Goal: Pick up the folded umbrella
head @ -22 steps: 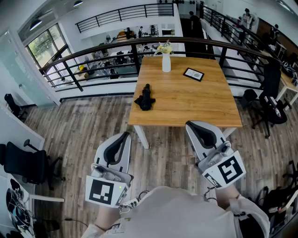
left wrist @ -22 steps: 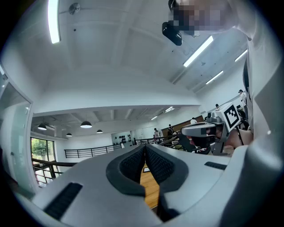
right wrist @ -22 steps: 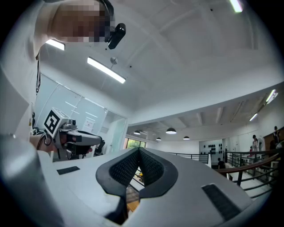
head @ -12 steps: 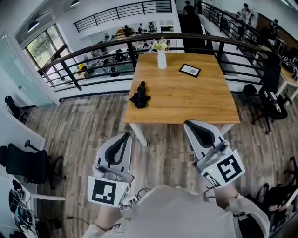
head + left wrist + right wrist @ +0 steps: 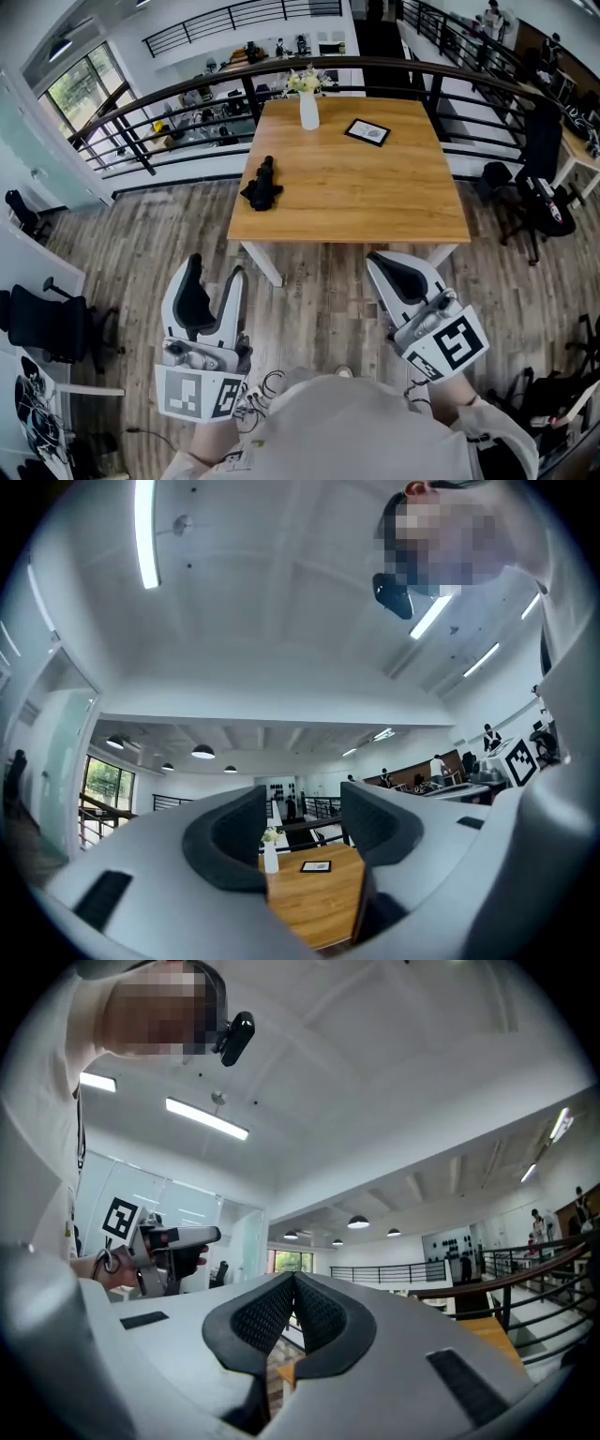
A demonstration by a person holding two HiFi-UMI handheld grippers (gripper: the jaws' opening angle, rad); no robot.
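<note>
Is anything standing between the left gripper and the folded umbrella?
Nothing visible does. The folded umbrella lies alone near the left edge of the table; only floor separates it from the open left gripper.

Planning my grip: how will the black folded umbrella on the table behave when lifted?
The folded umbrella lies straight, so it probably has a stiff core. Its fabric bunches loosely at the near end and may flop or slip. That uneven bulge likely keeps it from rolling.

Matt black cloth umbrella (image 5: 262,185); smooth wood table (image 5: 375,187) (satin sheen).
</note>
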